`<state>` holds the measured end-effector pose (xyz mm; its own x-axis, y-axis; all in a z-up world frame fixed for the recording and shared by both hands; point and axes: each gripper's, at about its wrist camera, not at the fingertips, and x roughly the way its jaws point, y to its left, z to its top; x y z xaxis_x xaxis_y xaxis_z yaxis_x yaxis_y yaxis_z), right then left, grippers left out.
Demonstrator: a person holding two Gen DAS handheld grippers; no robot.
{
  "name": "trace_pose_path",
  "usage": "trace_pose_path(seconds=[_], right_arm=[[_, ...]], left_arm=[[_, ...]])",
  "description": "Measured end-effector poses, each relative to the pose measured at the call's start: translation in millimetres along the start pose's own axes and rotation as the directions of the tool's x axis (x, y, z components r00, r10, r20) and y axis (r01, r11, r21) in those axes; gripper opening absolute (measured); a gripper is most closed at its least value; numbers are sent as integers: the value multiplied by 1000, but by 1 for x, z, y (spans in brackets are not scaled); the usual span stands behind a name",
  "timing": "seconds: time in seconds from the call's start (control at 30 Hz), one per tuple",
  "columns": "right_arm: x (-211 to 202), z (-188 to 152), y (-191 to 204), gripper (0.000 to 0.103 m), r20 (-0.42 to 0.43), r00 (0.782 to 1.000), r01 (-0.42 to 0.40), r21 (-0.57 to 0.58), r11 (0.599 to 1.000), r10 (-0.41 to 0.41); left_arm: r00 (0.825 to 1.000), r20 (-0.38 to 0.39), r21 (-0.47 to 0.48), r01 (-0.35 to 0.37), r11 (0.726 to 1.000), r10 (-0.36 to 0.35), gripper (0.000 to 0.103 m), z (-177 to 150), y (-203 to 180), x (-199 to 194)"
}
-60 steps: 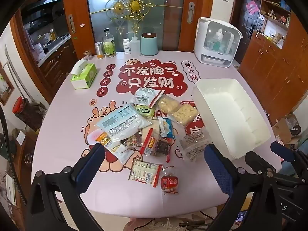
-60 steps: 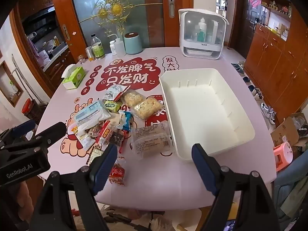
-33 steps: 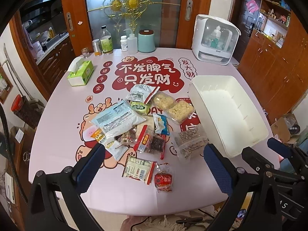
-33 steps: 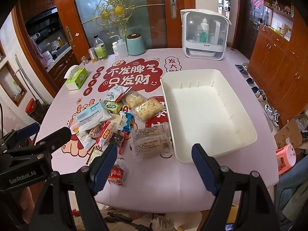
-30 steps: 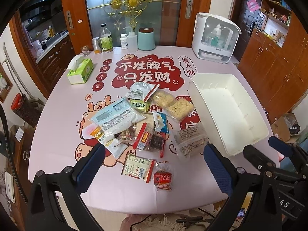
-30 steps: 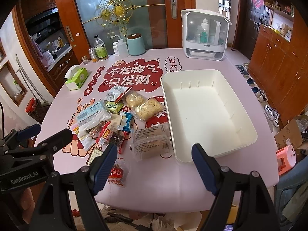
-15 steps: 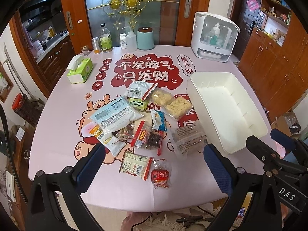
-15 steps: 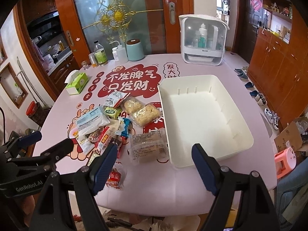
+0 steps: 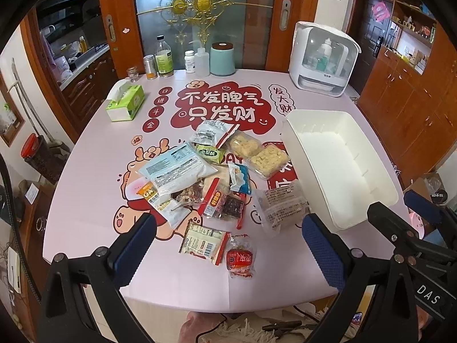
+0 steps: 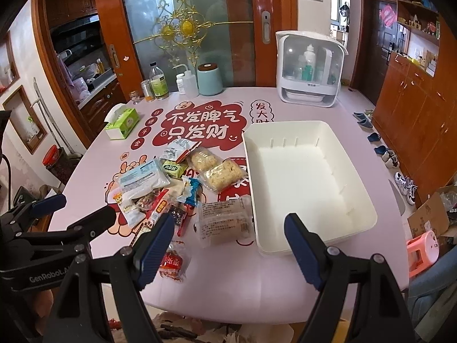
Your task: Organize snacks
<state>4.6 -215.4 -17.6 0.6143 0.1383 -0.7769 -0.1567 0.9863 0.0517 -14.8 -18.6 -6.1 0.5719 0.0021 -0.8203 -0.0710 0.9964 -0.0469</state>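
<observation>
right hand-held gripper point(image 10: 228, 245) agape, above table edge; snacks point(image 10: 182, 183) beyond, left.

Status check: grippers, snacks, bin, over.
Left gripper and right gripper open, nothing held. Snack pile loose on table, white bin holds nothing yet. Nothing blocking the bin.

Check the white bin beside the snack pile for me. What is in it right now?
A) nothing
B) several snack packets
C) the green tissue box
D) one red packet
A: the white bin shows only its bare white floor, while every packet is in the snack pile on the table.
</observation>
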Motion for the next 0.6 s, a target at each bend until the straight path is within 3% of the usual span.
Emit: trace_pose_path(seconds=[0.6], right_arm=[[3,-5,0,80,-20,1000,-13,24,1000,14]], left_arm=[[1000,-1,1,-7,1000,7,101,-2,3,-2]])
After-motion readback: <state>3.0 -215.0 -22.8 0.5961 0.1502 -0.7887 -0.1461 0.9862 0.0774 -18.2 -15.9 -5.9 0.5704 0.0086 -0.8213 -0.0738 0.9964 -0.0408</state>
